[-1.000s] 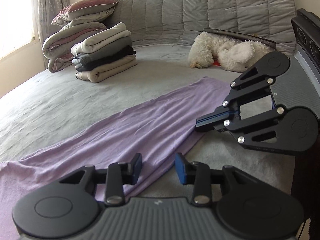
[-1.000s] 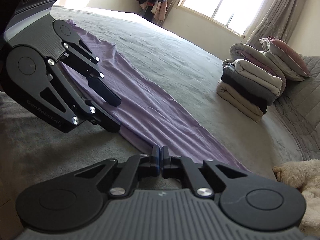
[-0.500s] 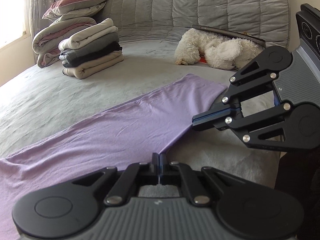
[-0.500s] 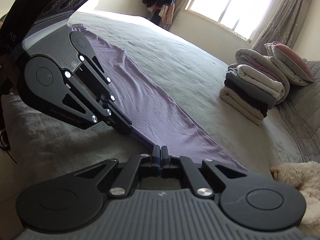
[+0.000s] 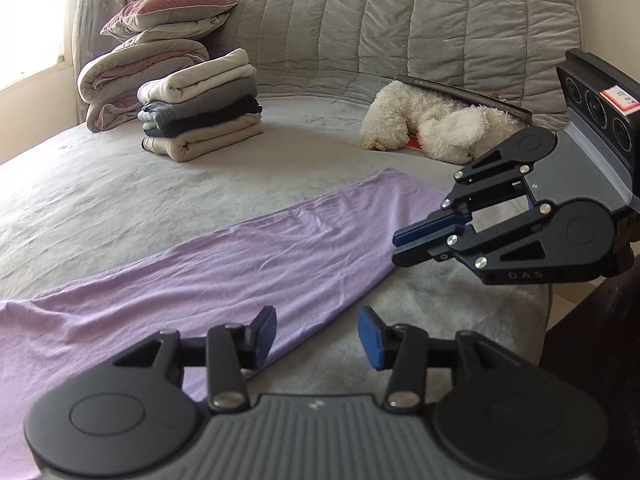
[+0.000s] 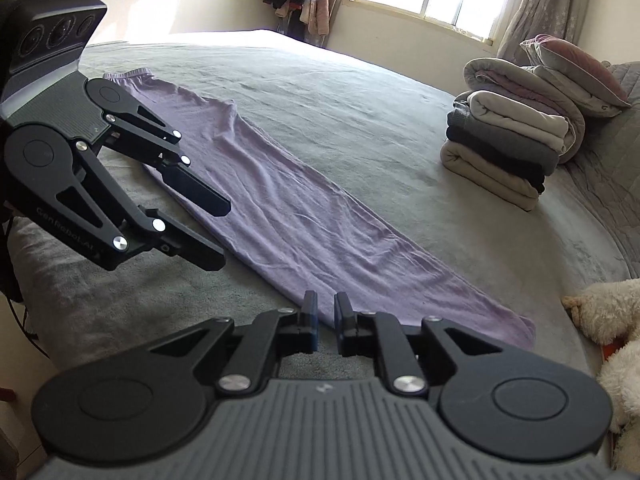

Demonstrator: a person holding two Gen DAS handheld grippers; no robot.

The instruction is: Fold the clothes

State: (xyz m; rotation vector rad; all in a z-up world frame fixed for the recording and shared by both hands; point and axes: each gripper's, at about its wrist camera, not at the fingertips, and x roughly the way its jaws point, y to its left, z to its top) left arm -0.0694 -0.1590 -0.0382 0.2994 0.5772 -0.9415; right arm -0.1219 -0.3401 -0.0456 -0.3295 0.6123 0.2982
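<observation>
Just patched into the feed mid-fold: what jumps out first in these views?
A long purple garment lies flat in a narrow strip along the near edge of the grey bed. The left gripper and right gripper sit at that edge, jaws opening, gripping nothing. Farther back stand a stack of folded clothes and a white plush toy.

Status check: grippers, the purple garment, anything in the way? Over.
Left gripper opening, nothing between pads. Right gripper opening, just off the purple garment. Garment folded to a long strip, flat on the bed. Plush toy and folded stack well clear.
</observation>
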